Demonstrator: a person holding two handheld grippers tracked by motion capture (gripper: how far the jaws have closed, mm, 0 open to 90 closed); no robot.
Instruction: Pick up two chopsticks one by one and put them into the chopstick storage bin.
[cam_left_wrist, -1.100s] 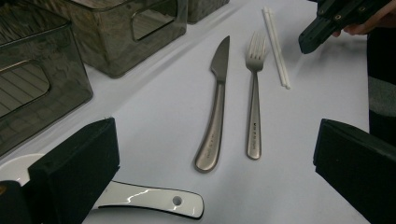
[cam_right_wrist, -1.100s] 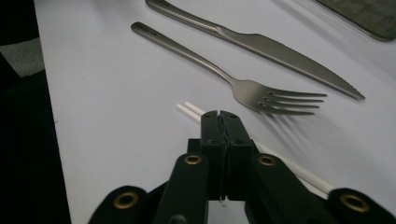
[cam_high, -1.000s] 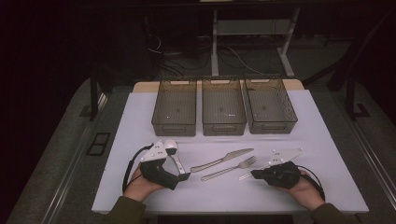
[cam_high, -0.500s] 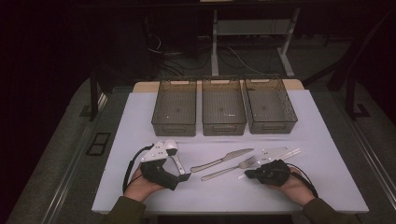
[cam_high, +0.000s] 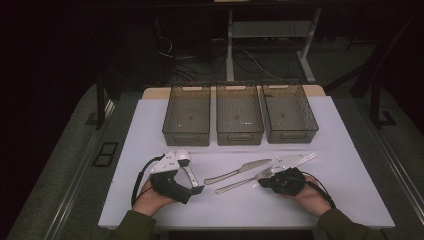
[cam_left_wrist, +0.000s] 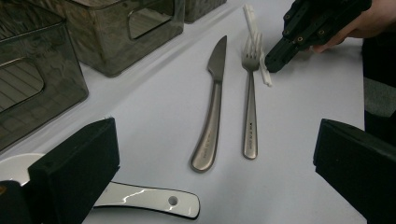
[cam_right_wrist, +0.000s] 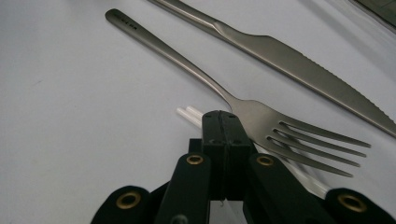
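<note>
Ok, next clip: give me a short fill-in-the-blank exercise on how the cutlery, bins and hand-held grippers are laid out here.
1. Behind the cutlery stand ____ dark see-through bins in a row.
2. The knife lies beside the ____, their handles alongside each other.
3. The right hand-held gripper has its jaws ____, tips at the white sticks.
4. The left hand-held gripper, jaws wide apart, sits over a white ____.

Missing words: three; fork; shut; spoon

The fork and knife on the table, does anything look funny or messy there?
Mostly tidy. The knife and fork lie side by side. One oddity: white chopsticks lie right against the fork's tines, perhaps partly under them, where the shut right tool pokes.
</note>
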